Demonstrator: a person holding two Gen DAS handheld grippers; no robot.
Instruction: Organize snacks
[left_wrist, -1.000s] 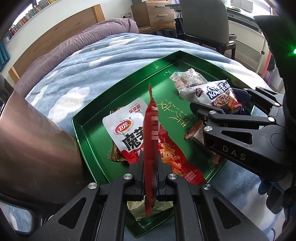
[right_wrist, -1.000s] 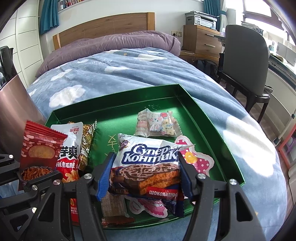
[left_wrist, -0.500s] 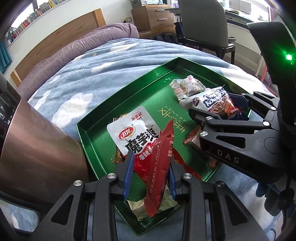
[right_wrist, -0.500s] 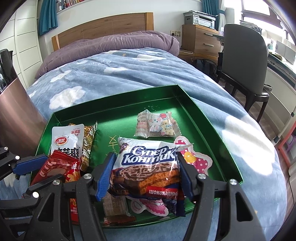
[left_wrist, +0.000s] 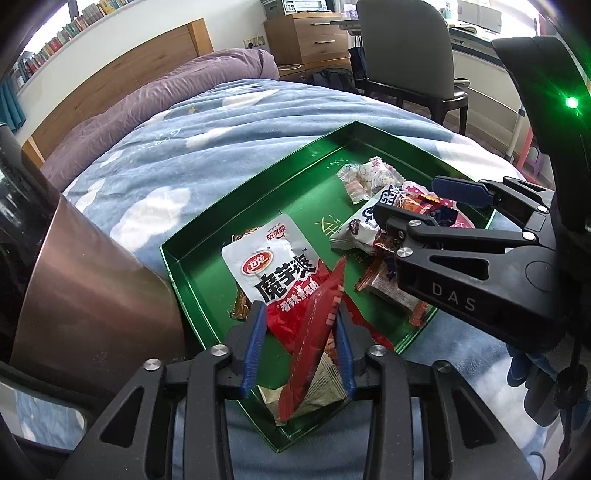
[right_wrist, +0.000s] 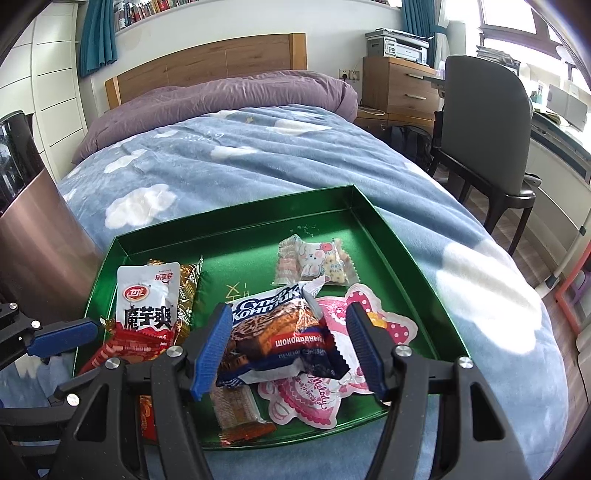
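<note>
A green tray (left_wrist: 192, 273) lies on the bed and holds several snack packets. My left gripper (left_wrist: 299, 332) is open over its near corner; a red packet (left_wrist: 314, 332) lies loose between the fingers, leaning on a white and red packet (left_wrist: 273, 269). My right gripper (right_wrist: 291, 343) is open over the tray's front, and a blue and white wafer packet (right_wrist: 280, 332) lies tilted between its fingers on a pink packet (right_wrist: 373, 325). The tray (right_wrist: 399, 258) also shows in the right wrist view. The right gripper (left_wrist: 413, 206) shows in the left wrist view.
A small clear candy bag (right_wrist: 314, 262) lies in the tray's far part. A brown metallic object (left_wrist: 74, 280) stands left of the tray. The blue cloud blanket (right_wrist: 240, 155) covers the bed. A grey chair (right_wrist: 484, 122) and a wooden drawer unit (right_wrist: 399, 85) stand to the right.
My left gripper opened and let the red packet drop into the tray's near corner. My right gripper opened wider and the wafer packet tipped down onto the pink packet.
</note>
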